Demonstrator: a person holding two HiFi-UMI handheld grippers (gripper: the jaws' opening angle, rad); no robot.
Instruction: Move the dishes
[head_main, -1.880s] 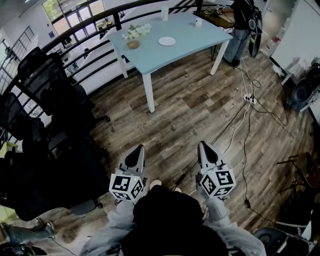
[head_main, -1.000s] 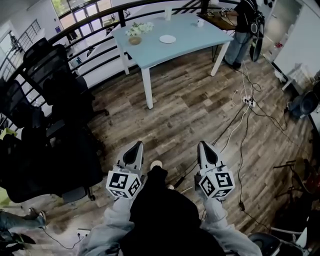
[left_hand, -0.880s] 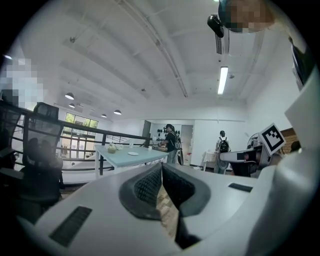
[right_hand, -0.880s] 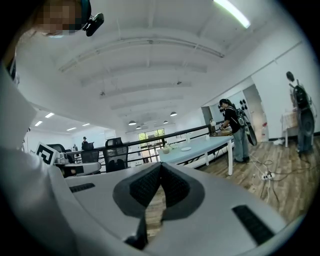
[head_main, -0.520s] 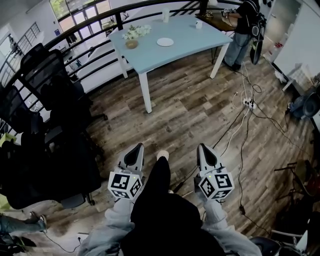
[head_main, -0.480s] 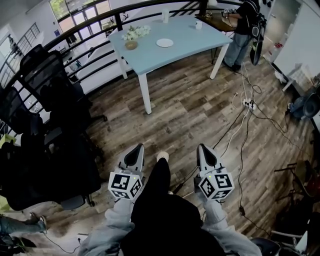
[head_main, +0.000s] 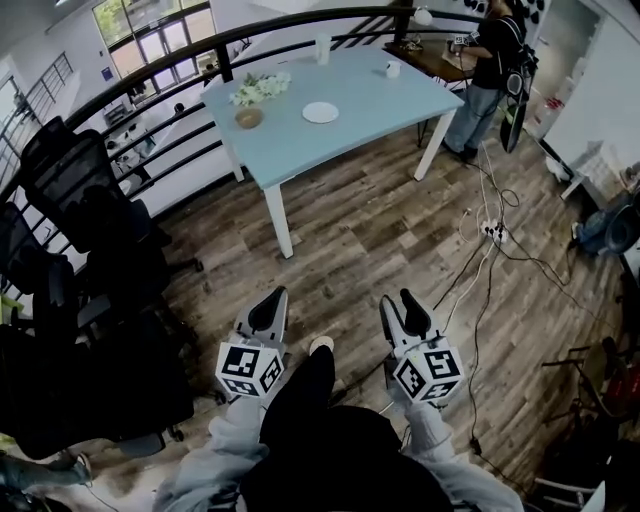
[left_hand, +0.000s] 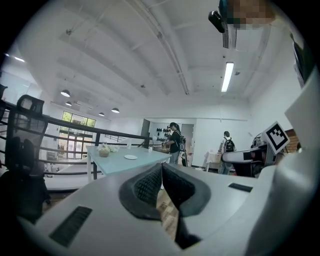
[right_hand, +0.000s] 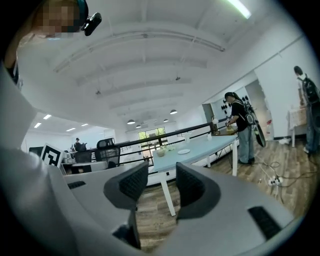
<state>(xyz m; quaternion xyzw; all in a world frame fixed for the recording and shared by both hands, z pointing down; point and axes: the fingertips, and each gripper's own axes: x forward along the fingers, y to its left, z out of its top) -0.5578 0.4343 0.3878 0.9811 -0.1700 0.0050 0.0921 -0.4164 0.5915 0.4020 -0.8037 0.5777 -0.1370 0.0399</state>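
Note:
A white plate (head_main: 320, 112) and a small brown bowl (head_main: 248, 118) sit on the light blue table (head_main: 370, 95), well ahead of both grippers. A tall white cup (head_main: 322, 48) and a small white cup (head_main: 393, 69) stand near the table's far edge. My left gripper (head_main: 272, 297) is held low over the wooden floor, its jaws shut and empty (left_hand: 161, 167). My right gripper (head_main: 397, 300) is beside it, its jaws apart with nothing between them (right_hand: 161, 170). The right gripper view also shows the plate (right_hand: 184, 151) and bowl (right_hand: 161, 153).
White flowers (head_main: 258, 88) lie by the bowl. Black office chairs (head_main: 70, 200) crowd the left side under a dark railing (head_main: 150, 70). A person (head_main: 495, 60) stands at a desk behind the table. Cables and a power strip (head_main: 497, 232) trail across the floor at right.
The table has come nearer and shifted left in the head view. The right gripper's jaws have parted; the left gripper stays shut.

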